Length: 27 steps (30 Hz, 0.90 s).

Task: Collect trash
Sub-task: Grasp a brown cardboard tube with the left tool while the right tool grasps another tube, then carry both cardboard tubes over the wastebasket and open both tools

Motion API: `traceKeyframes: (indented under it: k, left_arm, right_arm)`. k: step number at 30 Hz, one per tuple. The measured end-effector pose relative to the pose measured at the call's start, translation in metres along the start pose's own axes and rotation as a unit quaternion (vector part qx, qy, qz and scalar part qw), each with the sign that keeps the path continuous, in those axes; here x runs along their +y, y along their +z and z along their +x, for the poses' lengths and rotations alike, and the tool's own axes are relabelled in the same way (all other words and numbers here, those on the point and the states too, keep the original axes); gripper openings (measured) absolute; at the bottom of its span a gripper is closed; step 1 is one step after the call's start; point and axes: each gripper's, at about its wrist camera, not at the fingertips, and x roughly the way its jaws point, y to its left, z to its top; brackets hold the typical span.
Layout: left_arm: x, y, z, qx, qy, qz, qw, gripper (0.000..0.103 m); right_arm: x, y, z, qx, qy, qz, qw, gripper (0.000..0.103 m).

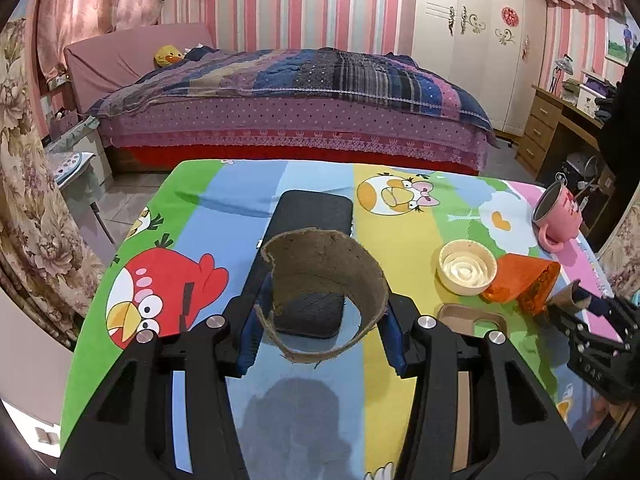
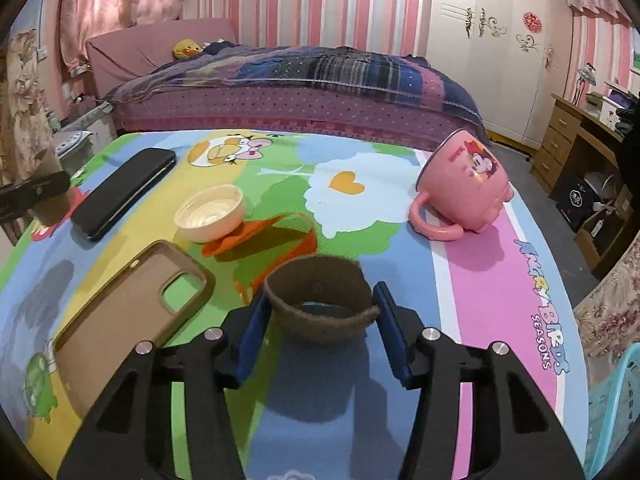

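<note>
Left wrist view, please: what have I got, and where?

— A torn cardboard ring (image 1: 324, 280), brown and ragged along its rim, is clenched between the blue pads of your left gripper (image 1: 324, 312). It hangs above the cartoon tablecloth (image 1: 192, 208), with a black phone (image 1: 316, 208) lying beneath and beyond it.

— And my other hand?

— In the right wrist view, your right gripper (image 2: 320, 300) has a second cardboard ring (image 2: 316, 284) between its pads. Both pads look pressed against its sides, low over the cloth. Squeeze gently, because thin card like this would likely buckle and slip. Lift straight up before you swing.

— What is nearby?

— Just beyond that ring lies an orange wrapper (image 2: 264, 236) with a cream lid (image 2: 210, 216) resting on its edge. A brown phone case (image 2: 120, 312) sits to the left, and a tipped pink mug (image 2: 464, 196) lies farther off to the right. A turquoise basket (image 2: 612, 400) shows at the lower right edge, off the table. It is probably where the rubbish goes, so carry both rings there level and clear of the mug.
</note>
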Motion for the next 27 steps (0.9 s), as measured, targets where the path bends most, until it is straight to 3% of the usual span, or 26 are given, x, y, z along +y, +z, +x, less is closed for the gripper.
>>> traceKeyframes:
  k: [17,21,27]
  left_arm:
    - [-0.064,-0.009,-0.027,-0.015,-0.041,0.056,0.9975,0.048]
    - [-0.078,-0.01,-0.038,-0.016,-0.055,0.061,0.9965,0.048]
    - [-0.102,-0.02,-0.061,-0.04,-0.053,0.111,0.9916,0.048]
  right_arm:
    - [-0.075,-0.042,-0.125,-0.036,-0.101,0.048,0.993,0.051]
    - [-0.092,-0.051,-0.134,-0.042,-0.116,0.057,0.991,0.051]
    - [-0.107,-0.048,-0.136,-0.048,-0.121,0.072,0.989,0.051]
